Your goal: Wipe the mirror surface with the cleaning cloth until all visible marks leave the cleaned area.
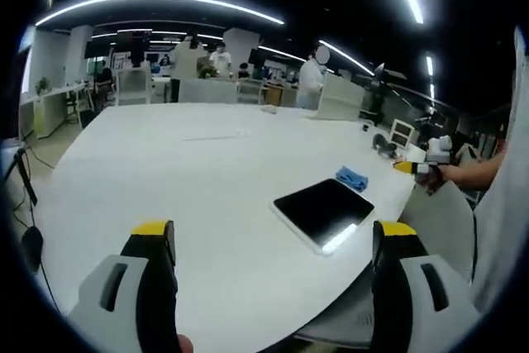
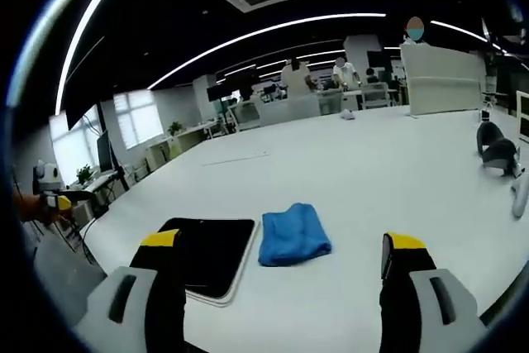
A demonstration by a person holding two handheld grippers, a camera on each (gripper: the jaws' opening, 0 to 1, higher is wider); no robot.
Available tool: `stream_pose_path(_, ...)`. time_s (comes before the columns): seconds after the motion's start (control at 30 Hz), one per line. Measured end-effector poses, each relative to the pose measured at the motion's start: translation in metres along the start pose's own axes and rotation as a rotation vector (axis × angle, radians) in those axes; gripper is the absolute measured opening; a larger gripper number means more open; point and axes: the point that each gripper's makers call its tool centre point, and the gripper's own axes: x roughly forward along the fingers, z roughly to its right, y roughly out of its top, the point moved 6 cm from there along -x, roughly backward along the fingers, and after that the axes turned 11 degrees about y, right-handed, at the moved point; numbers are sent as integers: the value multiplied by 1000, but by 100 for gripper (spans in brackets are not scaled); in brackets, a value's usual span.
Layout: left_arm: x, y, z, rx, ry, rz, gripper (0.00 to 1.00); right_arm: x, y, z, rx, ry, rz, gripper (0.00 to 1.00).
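Right gripper view is showing the mirror (image 2: 211,255) lying flat near the table's edge, its dark face up, with the blue cleaning cloth (image 2: 293,234) resting just beside it on the white table (image 2: 397,179), the two nearly touching. The right gripper (image 2: 285,287) is hovering above them with its jaws standing wide apart and holding nothing. The cloth is not yet in hand, so the step looks to be picking it up: the right gripper is best coming down over the bunched middle of the cloth and closing on the fabric alone. Left gripper view is looking from farther off, its own left gripper (image 1: 277,266) also gaping wide and empty, and it is catching the mirror (image 1: 324,212) and cloth (image 1: 352,178) in profile, plus the other gripper (image 1: 413,168) approaching from the right. Right gripper view is showing the cloth's folds more plainly.
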Motion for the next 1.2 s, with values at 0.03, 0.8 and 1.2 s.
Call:
stream_pose_path(0.03,0,0,0,1,-1,-1,99,-1,1,-1,0,-1,4,98)
stream_pose_path(0.8,0,4,16,13,2,3,99,-8,12,15,-26,23,-62,99)
stream_pose_path(1.2,5,12,36,13,27,15,99,-15,31,43,-94,61,-110,99)
